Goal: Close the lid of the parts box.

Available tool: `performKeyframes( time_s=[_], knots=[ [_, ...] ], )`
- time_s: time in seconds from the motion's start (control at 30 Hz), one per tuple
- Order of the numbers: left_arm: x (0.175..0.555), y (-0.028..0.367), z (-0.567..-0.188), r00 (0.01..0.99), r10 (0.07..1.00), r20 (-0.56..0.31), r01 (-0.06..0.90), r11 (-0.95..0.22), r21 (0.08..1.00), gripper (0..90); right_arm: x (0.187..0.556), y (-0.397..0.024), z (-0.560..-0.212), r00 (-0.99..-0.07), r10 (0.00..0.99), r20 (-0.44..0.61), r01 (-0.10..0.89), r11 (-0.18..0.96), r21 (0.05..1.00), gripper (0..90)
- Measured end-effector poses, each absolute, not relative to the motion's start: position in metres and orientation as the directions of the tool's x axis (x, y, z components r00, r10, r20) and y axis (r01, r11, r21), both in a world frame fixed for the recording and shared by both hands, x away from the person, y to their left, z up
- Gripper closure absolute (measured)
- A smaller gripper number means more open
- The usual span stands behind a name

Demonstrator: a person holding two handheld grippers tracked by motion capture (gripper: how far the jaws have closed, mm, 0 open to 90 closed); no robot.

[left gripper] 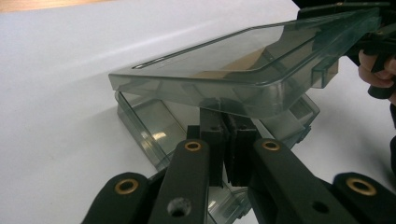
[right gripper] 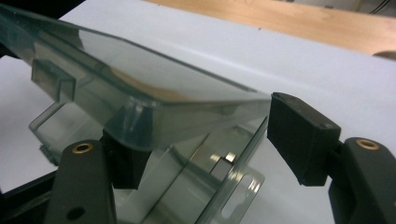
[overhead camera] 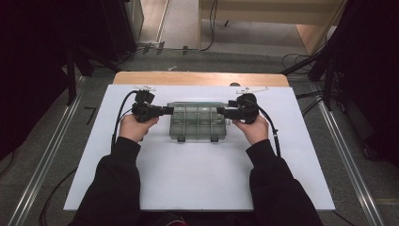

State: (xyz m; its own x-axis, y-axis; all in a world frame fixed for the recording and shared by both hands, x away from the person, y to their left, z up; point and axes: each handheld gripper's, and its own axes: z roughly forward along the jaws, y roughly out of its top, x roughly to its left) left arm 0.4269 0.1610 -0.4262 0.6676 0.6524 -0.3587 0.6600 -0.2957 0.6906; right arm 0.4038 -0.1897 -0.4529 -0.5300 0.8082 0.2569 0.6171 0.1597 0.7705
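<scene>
1. I am working at a white table (overhead camera: 197, 179) with a wooden strip along its far edge; grey floor, metal rails and cables are lying around it.
2. A clear case (overhead camera: 197, 123) is sitting mid-table between my two grippers, its lid (left gripper: 219, 70) standing partly raised and tilted above the base (left gripper: 149, 126).
3. The case's compartments are looking empty, as far as I can tell.
4. My left gripper (overhead camera: 170, 110) is sitting fully closed at the case's left end, under the lid's edge; whether it is pinching anything I cannot tell.
5. My right gripper (overhead camera: 219, 111) is standing wide, one pad under the lid's corner, the other clear of it.
</scene>
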Motion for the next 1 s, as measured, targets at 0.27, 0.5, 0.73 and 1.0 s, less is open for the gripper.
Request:
performKeyframes(
  time_s=[0.27,0.5,0.73,1.0],
  knots=[
    [0.426,0.164,-0.427,0.675,0.644,-0.360,0.660,-0.311,0.684,87.9,0.392,-0.196,-0.453,-0.548,0.788,0.279,0.646,0.187,0.740,37.7],
    [0.424,0.165,-0.427,0.682,0.636,-0.361,0.660,-0.323,0.678,87.9,0.382,-0.211,-0.448,-0.546,0.787,0.288,0.665,0.198,0.720,57.1],
    [0.421,0.169,-0.427,0.687,0.629,-0.365,0.657,-0.324,0.680,87.9,0.378,-0.229,-0.442,-0.506,0.795,0.334,0.708,0.161,0.688,80.7],
    [0.413,0.177,-0.425,0.690,0.623,-0.368,0.657,-0.326,0.679,87.9,0.376,-0.237,-0.428,-0.528,0.763,0.372,0.711,0.158,0.685,88.1]
  ],
)
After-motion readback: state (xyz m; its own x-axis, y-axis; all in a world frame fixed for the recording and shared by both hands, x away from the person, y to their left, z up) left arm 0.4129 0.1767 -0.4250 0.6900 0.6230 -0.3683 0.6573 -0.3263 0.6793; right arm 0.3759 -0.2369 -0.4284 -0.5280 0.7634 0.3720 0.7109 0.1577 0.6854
